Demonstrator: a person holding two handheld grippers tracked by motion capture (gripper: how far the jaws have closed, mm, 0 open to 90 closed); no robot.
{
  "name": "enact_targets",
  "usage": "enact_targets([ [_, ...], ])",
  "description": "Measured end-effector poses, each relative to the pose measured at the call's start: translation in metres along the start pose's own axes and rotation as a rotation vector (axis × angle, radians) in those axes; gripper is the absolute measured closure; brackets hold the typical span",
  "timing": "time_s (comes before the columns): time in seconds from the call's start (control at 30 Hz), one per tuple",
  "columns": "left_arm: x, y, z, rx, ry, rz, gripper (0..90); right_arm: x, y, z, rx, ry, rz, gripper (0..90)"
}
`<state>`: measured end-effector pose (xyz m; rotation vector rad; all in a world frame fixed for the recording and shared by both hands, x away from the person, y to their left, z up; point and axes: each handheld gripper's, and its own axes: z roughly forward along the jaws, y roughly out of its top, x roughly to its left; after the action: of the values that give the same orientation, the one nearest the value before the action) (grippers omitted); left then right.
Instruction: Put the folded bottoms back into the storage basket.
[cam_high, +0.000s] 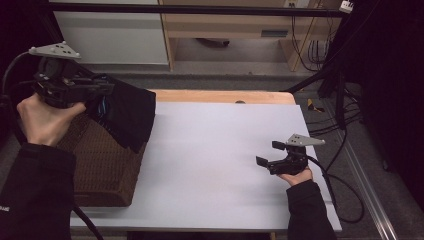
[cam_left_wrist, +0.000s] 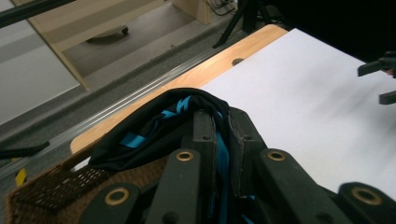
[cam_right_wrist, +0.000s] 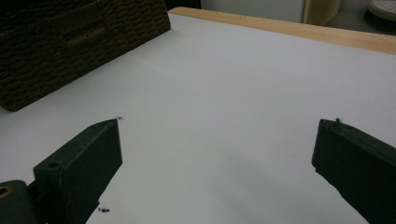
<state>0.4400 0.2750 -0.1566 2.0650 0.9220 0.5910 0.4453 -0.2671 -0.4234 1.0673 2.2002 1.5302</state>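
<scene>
Across the white table top (cam_high: 220, 165) my two hands sit well apart, the middle bare, likely as a laying-out area. At its left end stands the brown woven basket (cam_high: 102, 165); I hold the black garment with blue markings (cam_high: 127, 117) raised above its rim, so I judge I'm lifting it out toward the table. My left gripper (cam_left_wrist: 223, 140) has jaws pinched narrow on a fold of that cloth, which hangs free below. My right gripper (cam_high: 267, 154) rests low near the right edge, jaws spread wide, nothing between, probably waiting to take the hanging edge.
</scene>
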Motion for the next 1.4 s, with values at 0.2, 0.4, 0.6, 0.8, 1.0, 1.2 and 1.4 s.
enact_targets([
  [0.2,0.015,-0.010,-0.003,0.013,0.033,-0.014,83.0,0.000,0.000,0.000,0.000,-0.001,0.001,1.9],
  [0.4,0.027,-0.021,-0.005,0.034,0.044,-0.043,82.9,0.000,0.000,0.000,0.000,-0.001,0.000,1.9],
  [0.6,0.036,-0.031,-0.001,0.055,0.054,-0.056,82.9,0.000,0.000,0.000,0.001,-0.001,-0.001,1.9],
  [0.8,0.040,-0.040,0.008,0.083,0.057,-0.058,82.9,0.000,0.000,0.000,0.003,-0.001,0.000,1.9],
  [1.0,0.041,-0.052,0.020,0.103,0.047,-0.060,82.9,0.000,0.000,0.001,0.007,-0.001,0.001,1.9],
  [1.2,0.043,-0.068,0.033,0.130,0.034,-0.064,82.9,0.000,-0.001,0.002,0.010,-0.001,-0.001,1.9],
  [1.4,0.047,-0.082,0.041,0.138,0.015,-0.077,82.8,0.000,-0.001,0.002,0.016,-0.002,-0.004,1.9],
])
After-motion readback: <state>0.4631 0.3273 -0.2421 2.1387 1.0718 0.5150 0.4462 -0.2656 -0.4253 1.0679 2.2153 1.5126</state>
